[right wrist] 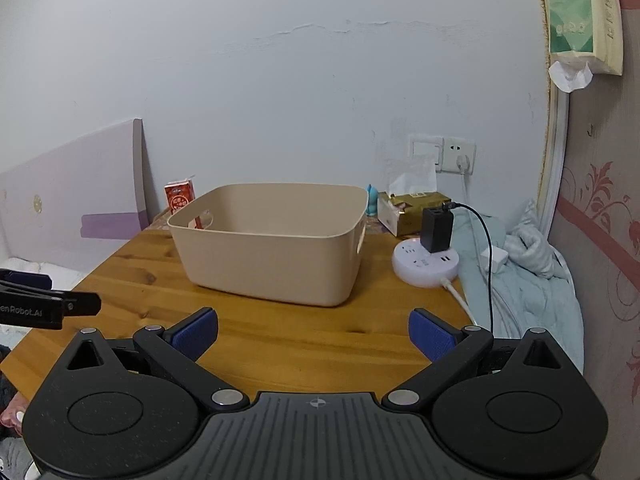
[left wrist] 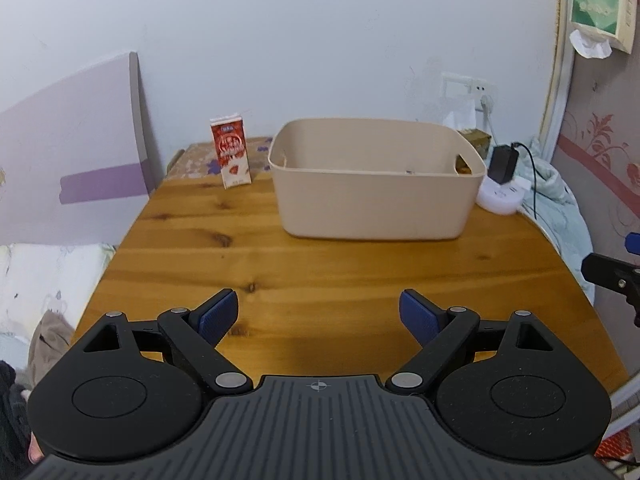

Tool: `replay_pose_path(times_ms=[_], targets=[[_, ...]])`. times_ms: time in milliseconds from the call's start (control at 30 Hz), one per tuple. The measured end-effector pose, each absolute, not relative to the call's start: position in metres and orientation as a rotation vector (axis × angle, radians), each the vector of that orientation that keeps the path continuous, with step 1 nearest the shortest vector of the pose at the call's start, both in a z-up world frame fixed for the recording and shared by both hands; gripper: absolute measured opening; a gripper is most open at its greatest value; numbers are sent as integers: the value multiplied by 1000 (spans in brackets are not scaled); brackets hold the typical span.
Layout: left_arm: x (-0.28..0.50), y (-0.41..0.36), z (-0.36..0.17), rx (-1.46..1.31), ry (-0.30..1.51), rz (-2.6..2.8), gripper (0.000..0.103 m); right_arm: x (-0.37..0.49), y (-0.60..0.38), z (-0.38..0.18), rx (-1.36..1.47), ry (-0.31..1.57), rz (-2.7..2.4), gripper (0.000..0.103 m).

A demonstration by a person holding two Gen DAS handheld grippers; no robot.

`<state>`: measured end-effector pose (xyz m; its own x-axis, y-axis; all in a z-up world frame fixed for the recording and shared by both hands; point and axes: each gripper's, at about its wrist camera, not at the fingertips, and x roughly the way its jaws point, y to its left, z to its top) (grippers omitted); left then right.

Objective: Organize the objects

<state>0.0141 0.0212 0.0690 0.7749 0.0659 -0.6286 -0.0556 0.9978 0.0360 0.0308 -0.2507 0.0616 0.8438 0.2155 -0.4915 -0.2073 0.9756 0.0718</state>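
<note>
both the left gripper (left wrist: 319, 316) and right gripper (right wrist: 314, 334) are held spread apart, empty, above the wooden table (left wrist: 320, 264); a beige bin (left wrist: 376, 180) is flanked by a red carton (left wrist: 231, 152) and a round power strip (right wrist: 426, 264).

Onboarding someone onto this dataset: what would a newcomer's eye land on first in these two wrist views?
The beige plastic bin dominates, standing mid-table on the wooden table toward the far edge. Left of it, near the back corner, a red and white drink carton stands upright. In front, the left gripper and right gripper both hang open over bare wood with nothing between their blue pads, and a round white power strip with a black charger plugged in sits right of the bin.
</note>
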Motion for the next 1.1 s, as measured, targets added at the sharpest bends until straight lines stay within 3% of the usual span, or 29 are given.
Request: replay_pose_path(times_ms=[1100], targets=[[-19,7,58,31,732,86,92,21,-244,48,-24,602,232,103]])
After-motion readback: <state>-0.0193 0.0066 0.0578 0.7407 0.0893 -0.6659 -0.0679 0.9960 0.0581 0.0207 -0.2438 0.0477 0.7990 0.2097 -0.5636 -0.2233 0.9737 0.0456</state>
